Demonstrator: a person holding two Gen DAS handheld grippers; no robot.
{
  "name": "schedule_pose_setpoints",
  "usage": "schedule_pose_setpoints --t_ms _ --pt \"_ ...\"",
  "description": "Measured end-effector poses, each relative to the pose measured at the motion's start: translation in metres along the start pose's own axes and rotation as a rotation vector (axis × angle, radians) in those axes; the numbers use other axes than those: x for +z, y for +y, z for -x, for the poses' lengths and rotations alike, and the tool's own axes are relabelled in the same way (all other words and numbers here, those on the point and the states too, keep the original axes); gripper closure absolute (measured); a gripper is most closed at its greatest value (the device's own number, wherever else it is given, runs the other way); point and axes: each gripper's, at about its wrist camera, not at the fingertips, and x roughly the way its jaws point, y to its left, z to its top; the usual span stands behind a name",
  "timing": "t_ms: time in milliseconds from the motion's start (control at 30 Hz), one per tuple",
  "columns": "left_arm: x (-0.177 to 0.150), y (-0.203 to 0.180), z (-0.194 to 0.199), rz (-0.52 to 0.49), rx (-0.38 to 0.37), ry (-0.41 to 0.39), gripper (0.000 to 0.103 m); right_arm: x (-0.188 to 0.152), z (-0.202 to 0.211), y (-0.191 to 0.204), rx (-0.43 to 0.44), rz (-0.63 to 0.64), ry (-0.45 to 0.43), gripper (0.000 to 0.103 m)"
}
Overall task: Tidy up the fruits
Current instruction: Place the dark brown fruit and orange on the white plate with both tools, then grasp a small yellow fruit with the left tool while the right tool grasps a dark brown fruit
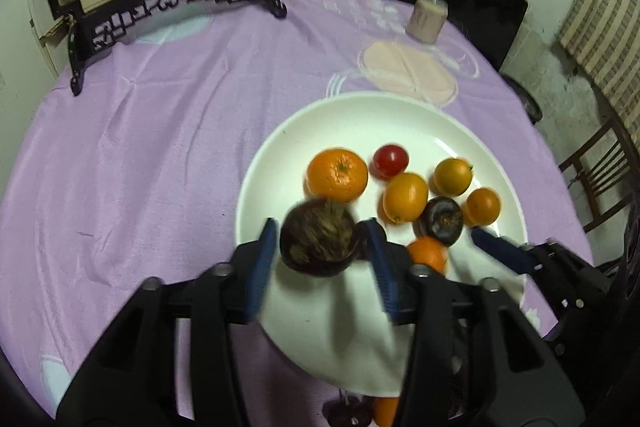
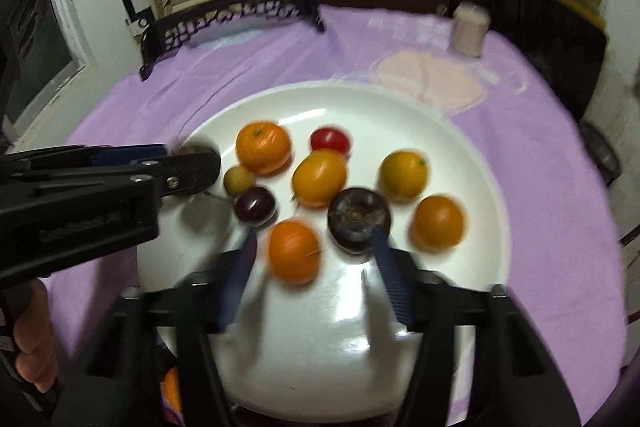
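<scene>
a white plate [image 1: 472,131] is shown on a purple cloth [image 1: 160,147], loaded with fruit. the left gripper [image 1: 322,239] is seen with its jaws parted to a middling width; a dark brown fruit [image 1: 318,243] lies between the blue pads [image 1: 266,247], blurred, with a gap visible on the right side, so no grip is seen. its rough, pale-flecked face is turned toward the camera; no long axis can be told, the fruit being near round. the right gripper [image 2: 314,251] is likewise held partly open, over the near part of the plate, with a small orange [image 2: 294,251] between its fingers, apart from both and blurred.

beyond the brown fruit, in the left view, a large mandarin [image 1: 337,174] is seen with its stem scar facing up; a red tomato [image 1: 391,159] lies just beside it. an oval kumquat [image 2: 319,178] lies with its long axis tilted toward the far right. a dark purple fruit [image 2: 359,213], calyx up, lies close to the right gripper's right finger.

only the right view shows a small pale fruit [image 2: 238,179] and a plum [image 2: 255,205], both hidden in the left view, and a hand [image 2: 34,339] at the lower left. a carved black stand [image 1: 168,7] and a pale jar [image 1: 426,17] are placed at the far edge, well apart from the plate.
</scene>
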Motion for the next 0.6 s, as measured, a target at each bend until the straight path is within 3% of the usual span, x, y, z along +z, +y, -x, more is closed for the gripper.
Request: schedule_pose_setpoints --t_ms 100,233,400,600 --pt "-0.009 0.004 0.032 0.006 -0.003 -0.075 0.026 -0.007 0.028 0.004 -0.016 0.02 -0.035 0.037" --pt "-0.046 0.008 0.081 -0.004 -0.009 -0.163 0.011 -0.041 0.074 0.013 -0.004 0.022 -0.081 0.01" --pt "-0.097 0.013 0.104 -0.001 0.011 -0.171 0.011 -0.077 0.108 0.022 -0.006 0.011 -0.102 0.008" --pt "-0.124 0.02 0.108 0.006 0.003 -0.139 0.011 -0.089 0.123 0.031 -0.002 0.002 -0.109 0.008"
